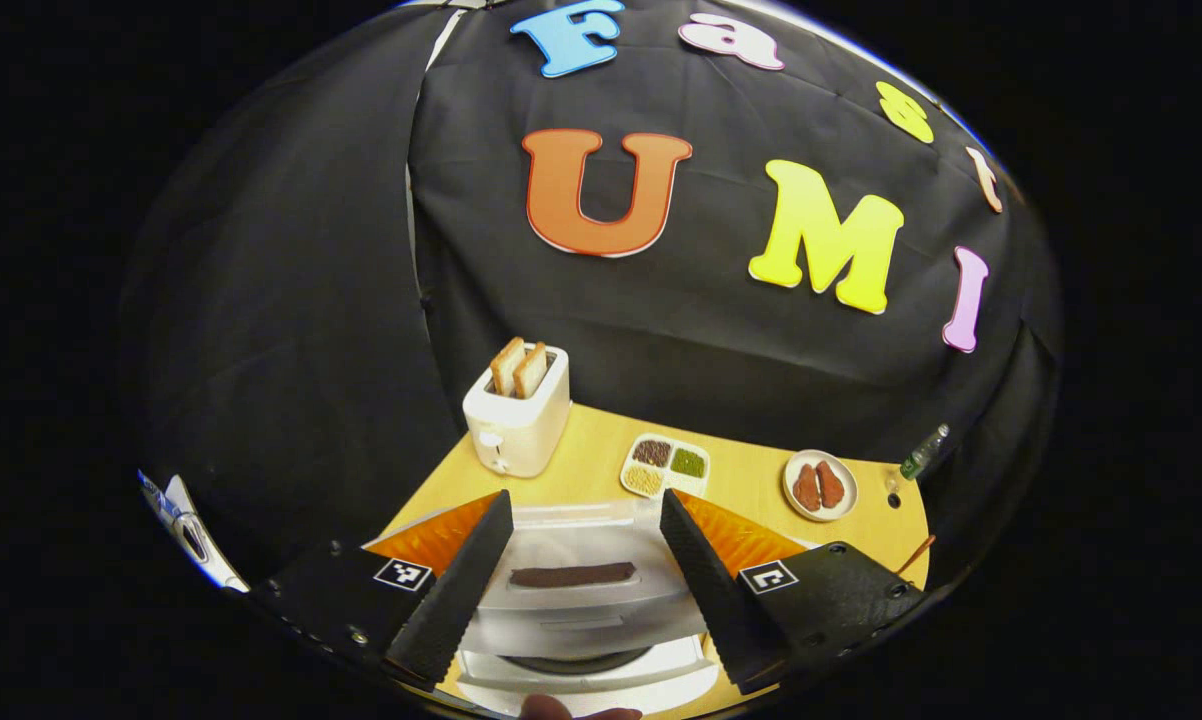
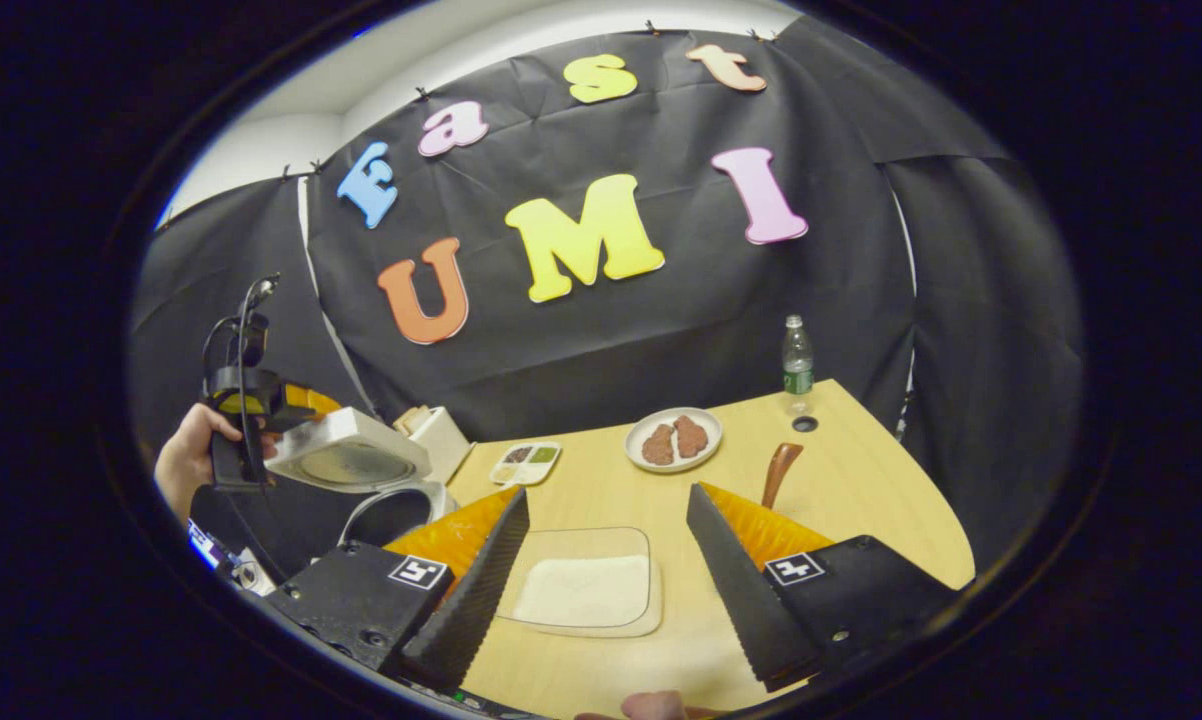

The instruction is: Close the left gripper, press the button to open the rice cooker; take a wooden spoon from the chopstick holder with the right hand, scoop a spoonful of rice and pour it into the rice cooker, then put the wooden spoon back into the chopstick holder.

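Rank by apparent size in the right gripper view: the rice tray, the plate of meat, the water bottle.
1. Rice tray, largest, though it lies nearest the camera.
2. Plate of meat.
3. Water bottle, smallest, though it stands farthest away, so its true size is unsure.

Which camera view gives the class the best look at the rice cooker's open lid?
The right gripper view: the rice cooker stands at the left, lid raised, inner face showing. The left gripper view shows the lid's outer surface close up, between its claw's fingers.

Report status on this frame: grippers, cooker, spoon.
Left gripper open above the rice cooker, lid up. Right gripper open, empty, over the rice container. Wooden spoon not yet taken. Nothing in the way.
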Demonstrator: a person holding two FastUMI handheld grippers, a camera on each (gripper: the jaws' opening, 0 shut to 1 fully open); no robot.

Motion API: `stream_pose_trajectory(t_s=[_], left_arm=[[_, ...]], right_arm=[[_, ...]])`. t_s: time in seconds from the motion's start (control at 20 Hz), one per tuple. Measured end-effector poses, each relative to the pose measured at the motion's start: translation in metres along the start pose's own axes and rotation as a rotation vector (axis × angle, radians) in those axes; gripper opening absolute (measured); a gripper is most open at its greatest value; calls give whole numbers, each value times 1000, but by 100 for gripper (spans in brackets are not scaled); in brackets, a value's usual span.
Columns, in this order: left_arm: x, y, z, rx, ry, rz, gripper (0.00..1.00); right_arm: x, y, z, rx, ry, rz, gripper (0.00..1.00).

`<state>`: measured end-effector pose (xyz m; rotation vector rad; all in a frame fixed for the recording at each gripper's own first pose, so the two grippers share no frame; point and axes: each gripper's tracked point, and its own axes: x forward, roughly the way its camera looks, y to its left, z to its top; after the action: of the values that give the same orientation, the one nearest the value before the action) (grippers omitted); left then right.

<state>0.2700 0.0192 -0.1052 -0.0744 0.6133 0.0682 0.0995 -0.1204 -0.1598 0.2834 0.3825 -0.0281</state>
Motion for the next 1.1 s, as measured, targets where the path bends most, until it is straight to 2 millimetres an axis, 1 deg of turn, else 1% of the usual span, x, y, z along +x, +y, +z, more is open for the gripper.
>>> stream_pose_trajectory(t_s=[0.05,0.1,0.15,0.2,0.25,0.35,0.55,0.7,0.75,0.8,1.05,1.1], left_arm=[[-3,-1,-18,-15,32,2,95],[-8,-1,-31,-12,40,3,95],[-10,1,-46,-12,71,7,97],[-12,-1,-61,-16,97,12,96],[-11,-2,-71,-21,114,13,97],[-15,-2,-89,-24,138,19,97],[-19,0,-116,-15,182,33,97],[-18,2,-134,-31,227,46,97],[-22,7,-142,-38,245,48,96],[-22,7,-148,-48,259,52,97],[-18,8,-157,-41,312,81,98],[-17,8,-159,-22,320,90,98]], right_arm=[[-1,2,-1,-12,0,6,100],[-1,4,-2,-18,2,13,96],[-1,7,-7,-21,11,23,96],[-1,10,-11,-25,22,34,100],[-2,11,-14,-29,31,43,97],[0,15,-20,-36,50,63,96],[0,22,-33,-25,97,112,97],[-1,22,-35,-31,111,132,97],[-2,22,-36,-35,113,133,96],[-3,21,-36,-36,115,134,96],[-5,7,-37,-42,116,113,96],[-6,4,-37,-37,116,108,100]])
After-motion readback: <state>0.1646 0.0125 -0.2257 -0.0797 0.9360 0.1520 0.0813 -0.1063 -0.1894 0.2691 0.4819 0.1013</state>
